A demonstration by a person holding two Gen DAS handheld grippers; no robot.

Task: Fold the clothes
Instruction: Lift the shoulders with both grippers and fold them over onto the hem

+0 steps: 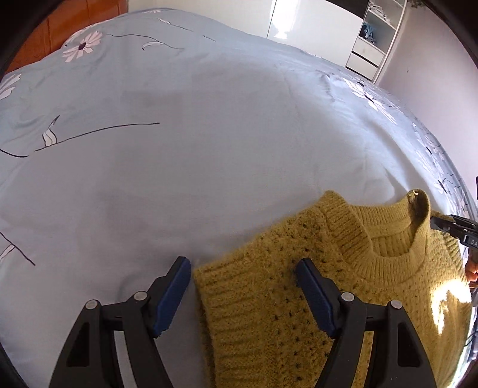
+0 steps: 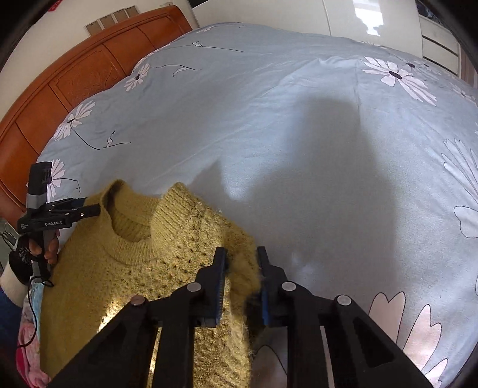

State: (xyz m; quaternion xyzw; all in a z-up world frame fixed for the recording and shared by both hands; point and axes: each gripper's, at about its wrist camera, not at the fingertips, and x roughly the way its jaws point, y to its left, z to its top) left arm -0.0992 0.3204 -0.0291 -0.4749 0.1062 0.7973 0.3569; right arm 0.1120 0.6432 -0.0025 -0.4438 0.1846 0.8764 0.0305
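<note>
A mustard-yellow knitted sweater (image 1: 298, 298) is laid on the bed, at the near edge of the cover, with its ribbed collar turned away from the cameras toward the middle of the bed. No clean fold is seen in it; the body appears spread and only bunched at the edges, so the task is judged to be at its start, with all folds left to be made. The left gripper (image 1: 243, 294) is held wide, released, its fingers straddling the sweater's ribbed left edge without pinching it. The right gripper (image 2: 241, 282) is clenched on a tuft of the sweater's right edge, fuzz being squeezed between the blue pads (image 2: 219, 286). Beyond the sweater, a pale blue bed cover (image 2: 283, 143) printed with white daisies is spread smooth, crossed by a dark shadow. Beyond the bed, an orange wooden headboard (image 2: 74, 77) is seen on one side, and white wardrobe doors (image 1: 301, 21) with open shelves (image 1: 375, 32) on the other.
</note>
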